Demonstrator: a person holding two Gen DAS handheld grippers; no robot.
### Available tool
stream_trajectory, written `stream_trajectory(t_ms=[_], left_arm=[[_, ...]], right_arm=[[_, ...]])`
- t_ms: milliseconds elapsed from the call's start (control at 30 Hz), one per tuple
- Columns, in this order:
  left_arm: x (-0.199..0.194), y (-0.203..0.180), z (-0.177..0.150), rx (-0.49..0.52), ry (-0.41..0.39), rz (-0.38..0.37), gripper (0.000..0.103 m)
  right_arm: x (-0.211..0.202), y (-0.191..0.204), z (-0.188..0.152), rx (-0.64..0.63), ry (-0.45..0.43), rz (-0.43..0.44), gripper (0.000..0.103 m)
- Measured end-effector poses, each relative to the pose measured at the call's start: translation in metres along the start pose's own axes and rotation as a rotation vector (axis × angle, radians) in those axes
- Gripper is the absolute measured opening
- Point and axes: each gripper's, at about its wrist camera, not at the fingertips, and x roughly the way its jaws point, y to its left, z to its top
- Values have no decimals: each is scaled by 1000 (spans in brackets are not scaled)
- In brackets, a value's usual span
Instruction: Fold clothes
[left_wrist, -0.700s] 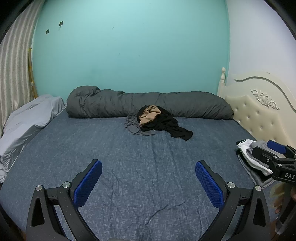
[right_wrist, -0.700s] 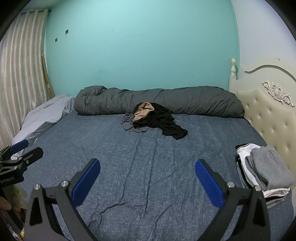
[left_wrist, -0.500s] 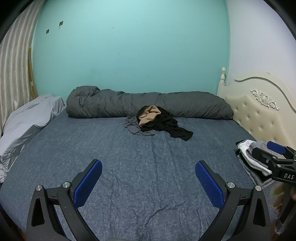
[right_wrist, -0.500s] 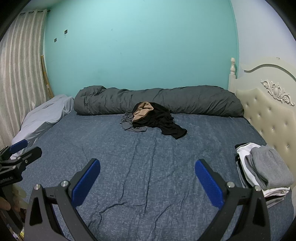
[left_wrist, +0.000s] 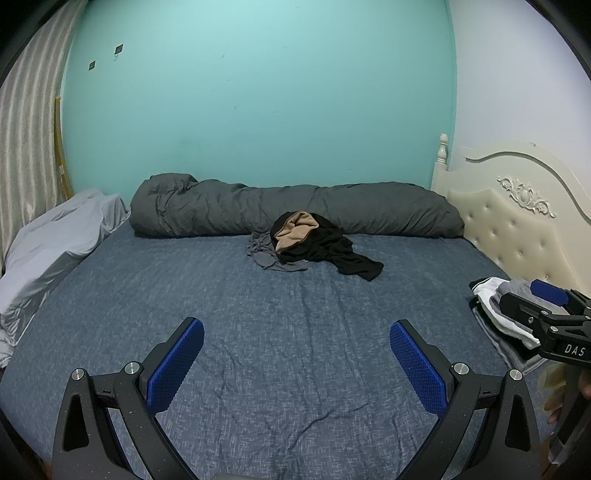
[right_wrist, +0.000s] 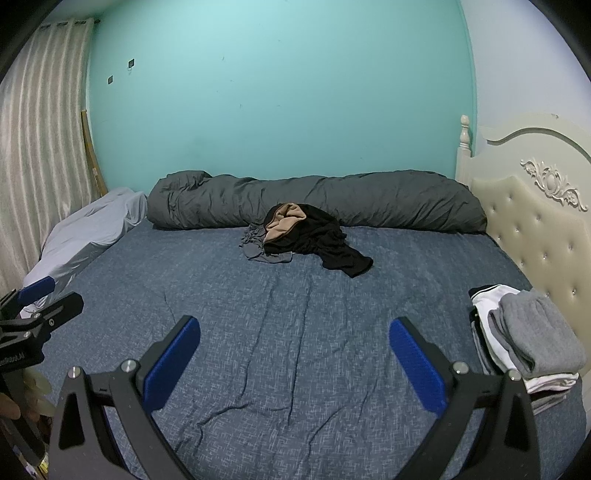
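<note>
A loose heap of clothes lies far back on the blue bed: a black garment (left_wrist: 332, 251) (right_wrist: 325, 240) with a tan lining (left_wrist: 295, 230) (right_wrist: 282, 221) over a crumpled grey piece (left_wrist: 264, 254) (right_wrist: 255, 247). A folded stack (right_wrist: 524, 336) (left_wrist: 495, 306), grey on white, sits at the bed's right edge. My left gripper (left_wrist: 295, 354) hovers wide open over the near sheet, nothing between its blue pads. My right gripper (right_wrist: 293, 354) is equally open and empty. Both are far short of the heap.
A rolled dark grey duvet (left_wrist: 295, 208) (right_wrist: 314, 201) lies along the teal wall behind the heap. A pale grey sheet (left_wrist: 55, 243) bunches at the left edge by the curtain. A cream tufted headboard (right_wrist: 535, 229) bounds the right side. The blue bedsheet (left_wrist: 258, 314) is wrinkled.
The right wrist view has shifted slightly, the heap sliding a little left in it. Both grippers stay wide open and the clothes have not moved.
</note>
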Motion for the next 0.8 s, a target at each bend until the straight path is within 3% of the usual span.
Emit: stream_trajectory(t_ms=[800], left_arm=[[4,-4,0,13,6,8,103]], right_arm=[[2,-5,-1,4,-2,1,103]])
